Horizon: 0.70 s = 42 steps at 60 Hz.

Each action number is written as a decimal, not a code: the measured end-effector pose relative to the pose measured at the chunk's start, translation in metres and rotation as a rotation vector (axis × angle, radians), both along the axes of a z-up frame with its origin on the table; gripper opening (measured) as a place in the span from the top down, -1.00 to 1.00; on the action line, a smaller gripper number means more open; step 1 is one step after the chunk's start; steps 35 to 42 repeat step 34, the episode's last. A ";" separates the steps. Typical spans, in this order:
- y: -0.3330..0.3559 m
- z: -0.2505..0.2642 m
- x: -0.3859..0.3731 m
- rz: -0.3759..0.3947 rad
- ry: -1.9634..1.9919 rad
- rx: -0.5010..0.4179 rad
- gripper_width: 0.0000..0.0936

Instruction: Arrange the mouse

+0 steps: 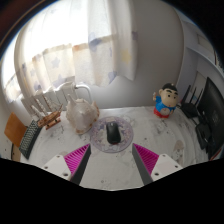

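Judging from how things lie, the task appears either barely begun or close to finished, and which of the two cannot be settled from this single view. A small dark computer mouse (113,132) is seen resting on a round greyish mouse mat (111,133), roughly at its middle, on a pale tabletop (110,170) just ahead of the handheld two-finger gripper (112,158). The gripper's fingers are spread wide apart, with the magenta pads (78,157) visible on both inner faces, and nothing is held between them; the mouse lies beyond the fingertips, untouched. If a centred mouse on the mat is the intended result, little may be left; otherwise a grasp is yet to be made. To the far left, a clear glass jug (77,104) and what may be a rack of pale upright objects (45,108) are made out only dimly. To the far right, a small cartoon figurine with a yellow top and red base (165,101) stands near the table's edge. Behind everything, sheer white curtains (90,45) are lit strongly from the window. The mouse's heading and any cable cannot be told, and the dark object at the near left edge (30,135) is not identifiable.
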<state>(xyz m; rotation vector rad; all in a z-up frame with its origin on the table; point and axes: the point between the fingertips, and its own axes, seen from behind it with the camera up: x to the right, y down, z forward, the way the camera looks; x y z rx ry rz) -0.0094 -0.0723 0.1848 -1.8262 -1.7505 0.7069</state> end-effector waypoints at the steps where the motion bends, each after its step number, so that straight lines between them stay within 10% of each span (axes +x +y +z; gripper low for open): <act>1: -0.002 0.007 0.011 0.002 -0.004 -0.007 -0.84; 42: 0.007 0.032 0.114 -0.061 -0.011 0.041 -0.82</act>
